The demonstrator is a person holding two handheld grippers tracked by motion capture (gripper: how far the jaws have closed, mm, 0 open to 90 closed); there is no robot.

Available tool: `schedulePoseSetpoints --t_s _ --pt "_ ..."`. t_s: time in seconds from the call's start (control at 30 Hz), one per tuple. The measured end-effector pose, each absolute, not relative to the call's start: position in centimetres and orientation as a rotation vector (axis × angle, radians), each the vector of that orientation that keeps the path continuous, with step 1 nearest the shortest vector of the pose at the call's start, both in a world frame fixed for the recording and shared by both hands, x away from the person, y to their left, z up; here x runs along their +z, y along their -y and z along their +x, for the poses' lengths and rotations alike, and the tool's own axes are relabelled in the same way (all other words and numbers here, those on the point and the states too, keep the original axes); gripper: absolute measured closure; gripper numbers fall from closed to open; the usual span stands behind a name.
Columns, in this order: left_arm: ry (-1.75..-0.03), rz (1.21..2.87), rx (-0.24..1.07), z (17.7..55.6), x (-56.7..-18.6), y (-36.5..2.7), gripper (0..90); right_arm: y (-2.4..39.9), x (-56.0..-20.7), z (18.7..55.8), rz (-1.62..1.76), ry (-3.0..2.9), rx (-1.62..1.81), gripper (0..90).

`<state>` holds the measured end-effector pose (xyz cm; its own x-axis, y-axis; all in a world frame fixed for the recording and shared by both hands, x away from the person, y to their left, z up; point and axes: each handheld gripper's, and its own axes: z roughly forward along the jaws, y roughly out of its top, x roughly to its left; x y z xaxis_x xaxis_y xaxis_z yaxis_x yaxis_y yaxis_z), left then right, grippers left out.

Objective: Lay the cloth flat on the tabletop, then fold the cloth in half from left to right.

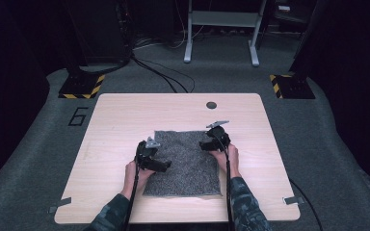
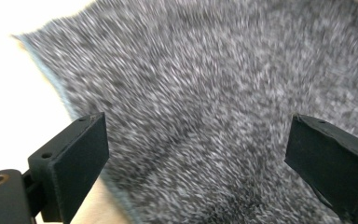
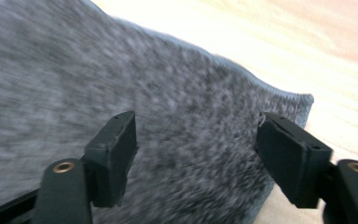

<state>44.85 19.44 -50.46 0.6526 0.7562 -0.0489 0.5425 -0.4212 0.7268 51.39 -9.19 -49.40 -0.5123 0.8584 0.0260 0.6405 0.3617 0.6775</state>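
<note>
1. Camouflage-sleeved forearms enter from the near edge of the pale wooden worktop [image 1: 115, 115], each hand carrying a black two-jaw gripper.
2. Left gripper [image 1: 166, 165] sits over the left part of the speckled grey rectangular fabric mat [image 1: 188, 163]; its jaws stand wide apart, released, with nothing pinched, and the mat's left edge runs just beside its left jaw in the left gripper view [image 2: 196, 140].
3. Right gripper [image 1: 203, 144] hovers at the mat's far right portion, jaws spread and grasping nothing; the mat's corner lies close by its right jaw [image 3: 191, 135].
4. Beyond the right gripper, a small dark round hole [image 1: 211, 105] marks the worktop.
</note>
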Motion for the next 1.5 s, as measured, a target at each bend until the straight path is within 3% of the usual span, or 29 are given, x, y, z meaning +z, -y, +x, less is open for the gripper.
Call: schedulePoseSetpoints --t_s 0.17,0.67,1.3,1.5 --pt "-1.043 2.094 0.382 45.3 -50.0 -20.6 3.1 8.9 -47.1 48.6 1.251 -2.286 1.052 16.5" --pt "-1.19 1.976 0.323 48.4 -49.7 -23.2 0.2 3.3 -46.8 38.1 1.021 -2.374 1.217 14.5" --pt "-1.214 2.032 0.343 52.5 -50.2 -22.3 2.2 -4.1 -49.3 34.7 0.86 -2.545 1.184 18.7" --pt "-1.204 2.024 0.379 53.3 -50.5 -21.5 11.9 -6.5 -50.1 34.0 0.824 -2.555 1.172 25.3"
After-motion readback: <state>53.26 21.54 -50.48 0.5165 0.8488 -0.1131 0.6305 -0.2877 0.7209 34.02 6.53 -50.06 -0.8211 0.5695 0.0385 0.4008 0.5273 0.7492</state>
